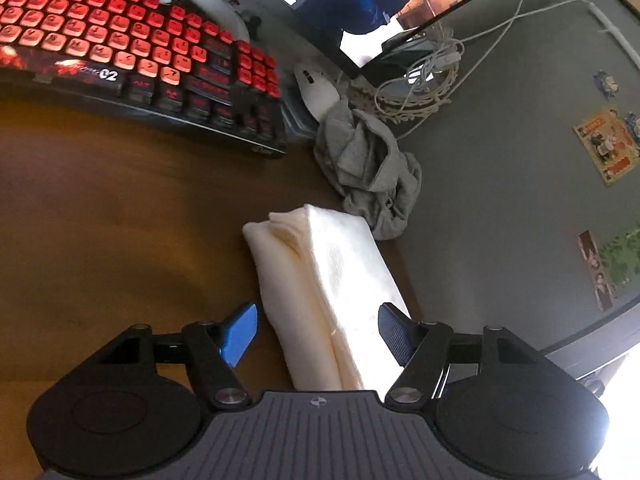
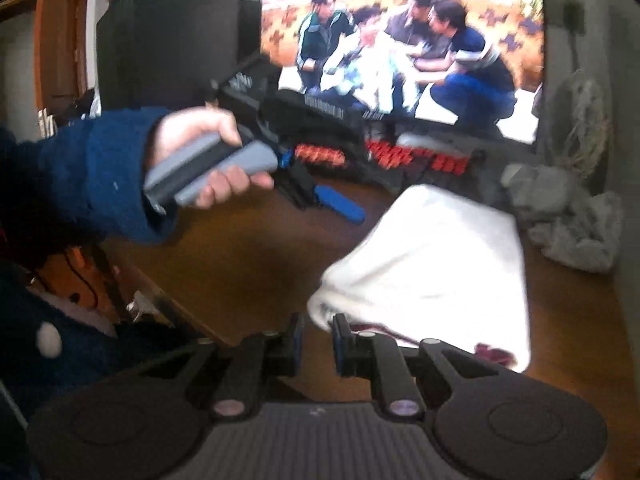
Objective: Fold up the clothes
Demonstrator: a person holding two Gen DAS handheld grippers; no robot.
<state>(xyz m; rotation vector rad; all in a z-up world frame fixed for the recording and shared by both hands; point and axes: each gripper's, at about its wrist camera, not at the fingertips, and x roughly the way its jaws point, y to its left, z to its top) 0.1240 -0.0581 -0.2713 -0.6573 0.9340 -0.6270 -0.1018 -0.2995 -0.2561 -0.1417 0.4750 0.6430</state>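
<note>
A folded white cloth (image 1: 320, 276) lies on the brown desk (image 1: 120, 220), reaching toward me between the blue fingers (image 1: 240, 332) of my left gripper (image 1: 316, 330), which stands open around its near end. Beyond it sits a crumpled grey garment (image 1: 368, 168). In the right wrist view the white cloth (image 2: 440, 264) is blurred and its near corner runs down between the pads of my right gripper (image 2: 319, 340), whose jaws are almost together on it. A hand in a blue sleeve (image 2: 80, 176) holds the left gripper, its blue finger (image 2: 340, 202) above the desk.
A black keyboard with red keys (image 1: 132, 40) fills the back left, with a white mouse (image 1: 316, 92) and tangled white cables (image 1: 420, 80) behind the grey garment. A lit monitor (image 2: 400, 40) stands at the back. The desk's front edge (image 2: 180, 304) drops off at the left.
</note>
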